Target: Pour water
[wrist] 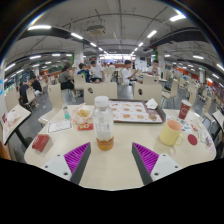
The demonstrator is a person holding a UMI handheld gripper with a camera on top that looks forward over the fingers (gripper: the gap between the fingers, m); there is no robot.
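A: Have I poured yet?

B: No. Your tool (pixel 104 160) is spread wide and holds nothing. The bottle (pixel 104 124) stands mid-bench, just ahead of it. The cup (pixel 171 131) waits near the right edge.

A clear plastic bottle (pixel 104 122) stands upright on the pale counter (pixel 115 165), just ahead of the left finger of the hand-held gripper (pixel 111 160). It has a white cap, a label band around its middle and amber liquid in its lower part. To its right, well apart and ahead of the right finger, stands 1 clear cup (pixel 170 131), upright and open-topped, holding yellowish liquid. The gripper's 2 fingers, with purple pads (pixel 76 156), are spread wide with nothing between them.
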